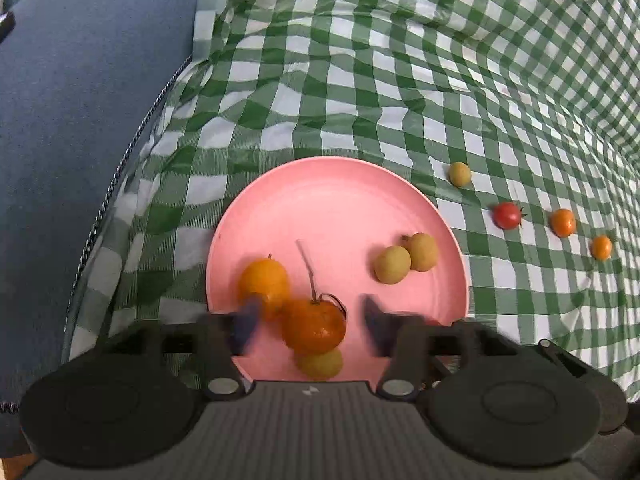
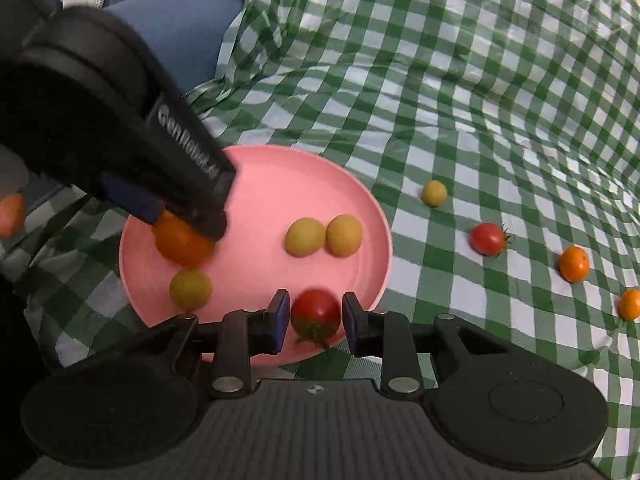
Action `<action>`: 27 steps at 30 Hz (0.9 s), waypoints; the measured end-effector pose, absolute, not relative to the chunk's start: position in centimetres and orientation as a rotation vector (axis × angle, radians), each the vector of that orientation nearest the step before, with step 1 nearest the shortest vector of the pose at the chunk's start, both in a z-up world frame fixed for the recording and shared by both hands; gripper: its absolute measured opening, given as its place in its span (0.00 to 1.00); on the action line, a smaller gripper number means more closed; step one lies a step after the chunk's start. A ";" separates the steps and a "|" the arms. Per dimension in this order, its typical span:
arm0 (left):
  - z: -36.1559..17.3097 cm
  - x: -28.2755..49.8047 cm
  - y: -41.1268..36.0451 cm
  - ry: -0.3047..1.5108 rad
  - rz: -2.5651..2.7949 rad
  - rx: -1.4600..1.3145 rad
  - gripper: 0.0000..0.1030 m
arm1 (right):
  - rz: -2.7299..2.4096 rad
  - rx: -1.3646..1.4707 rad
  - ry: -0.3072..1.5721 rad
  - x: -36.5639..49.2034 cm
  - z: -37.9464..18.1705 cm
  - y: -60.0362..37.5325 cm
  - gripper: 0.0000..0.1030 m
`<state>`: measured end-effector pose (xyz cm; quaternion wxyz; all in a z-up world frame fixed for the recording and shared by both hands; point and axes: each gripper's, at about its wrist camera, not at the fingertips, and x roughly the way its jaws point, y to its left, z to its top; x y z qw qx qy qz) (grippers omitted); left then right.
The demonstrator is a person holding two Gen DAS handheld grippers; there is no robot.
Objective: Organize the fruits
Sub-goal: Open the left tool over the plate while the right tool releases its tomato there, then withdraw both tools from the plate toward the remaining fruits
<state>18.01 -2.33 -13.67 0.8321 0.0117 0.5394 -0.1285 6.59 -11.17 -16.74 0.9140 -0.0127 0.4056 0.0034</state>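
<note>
A pink plate lies on a green checked cloth. My left gripper is open just above it, with a stemmed orange tangerine between its blurred fingers. On the plate also lie a yellow-orange fruit, two yellow-green fruits and another yellow-green one. My right gripper is open at the plate's near rim, with a red cherry tomato between its fingers.
On the cloth right of the plate lie a yellow-green fruit, a red tomato and two small oranges. A blue cushion is at the left.
</note>
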 end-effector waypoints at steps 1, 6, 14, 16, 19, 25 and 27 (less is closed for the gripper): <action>-13.3 18.0 -1.9 1.128 -0.266 0.002 0.94 | 0.007 -0.022 0.821 6.5 -16.5 -11.2 0.35; -10.4 17.0 -0.2 1.035 -0.248 -0.039 1.00 | 0.011 -0.055 0.797 5.4 -15.1 -11.3 0.59; -8.9 10.8 4.6 1.105 -0.072 -0.074 1.00 | -0.031 0.152 0.885 -1.2 -11.7 -13.0 0.80; -9.0 8.8 5.3 1.119 -0.043 -0.076 1.00 | -0.041 0.201 0.870 -3.0 -10.6 -13.3 0.81; -8.8 6.5 5.6 1.115 -0.040 -0.049 1.00 | -0.052 0.150 0.806 -5.1 -8.6 -12.8 0.85; -7.0 2.0 5.0 1.061 -0.074 0.011 1.00 | -0.055 0.110 0.710 -7.9 -5.6 -12.0 0.86; -6.1 0.8 4.9 1.029 -0.079 0.016 1.00 | -0.056 0.102 0.686 -8.9 -4.9 -11.8 0.86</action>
